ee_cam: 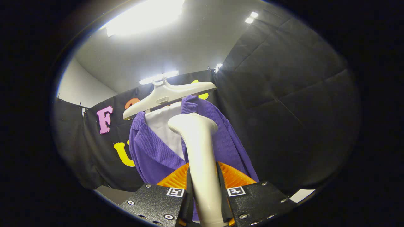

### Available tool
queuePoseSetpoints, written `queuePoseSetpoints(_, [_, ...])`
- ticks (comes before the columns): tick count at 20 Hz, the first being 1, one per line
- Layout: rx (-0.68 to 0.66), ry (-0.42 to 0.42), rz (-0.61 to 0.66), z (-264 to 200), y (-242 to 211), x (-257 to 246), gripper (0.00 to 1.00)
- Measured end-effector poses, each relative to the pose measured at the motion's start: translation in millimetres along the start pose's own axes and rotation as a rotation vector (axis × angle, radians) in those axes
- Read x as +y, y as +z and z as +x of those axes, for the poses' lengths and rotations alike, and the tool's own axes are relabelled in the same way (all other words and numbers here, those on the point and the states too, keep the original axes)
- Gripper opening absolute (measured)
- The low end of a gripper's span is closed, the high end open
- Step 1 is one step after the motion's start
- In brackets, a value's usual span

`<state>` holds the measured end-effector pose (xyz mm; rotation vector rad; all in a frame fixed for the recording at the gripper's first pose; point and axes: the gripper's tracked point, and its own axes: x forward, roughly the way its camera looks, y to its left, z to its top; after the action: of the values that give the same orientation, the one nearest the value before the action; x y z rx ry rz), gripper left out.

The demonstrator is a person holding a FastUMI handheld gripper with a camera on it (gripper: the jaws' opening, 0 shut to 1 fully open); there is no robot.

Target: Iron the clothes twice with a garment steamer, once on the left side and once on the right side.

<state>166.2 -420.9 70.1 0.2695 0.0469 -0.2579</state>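
Steamer point(202, 151) clamped between fingers point(204, 201), head raised at purple jacket point(151, 151) on hanger point(167, 96); pass count cannot be judged, both sides assumed pending

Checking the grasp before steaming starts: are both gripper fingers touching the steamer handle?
Touching. The gripper view shows the gripper with both fingers pressed against the steamer handle, no gap on either side.

Steamer point(200, 151): smooth glossy plastic, clamped between gripper point(204, 192) fingers. Jacket point(151, 151) at 11 o'clock beyond: ribbed matt cloth, corduroy-like. Hanger point(167, 96) at 12: smooth satin plastic. Shirt point(164, 126): plain cloth.
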Motion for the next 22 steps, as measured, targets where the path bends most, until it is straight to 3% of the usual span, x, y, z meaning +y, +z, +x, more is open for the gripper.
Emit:
queuePoseSetpoints(7, [0.063,-0.037,-0.107,26,-36,-4,0.35])
queuePoseSetpoints(12, [0.105,-0.096,-0.104,35,-68,-18,0.35])
queuePoseSetpoints(22, [0.223,-0.204,-0.201,22,-132,-57,0.35])
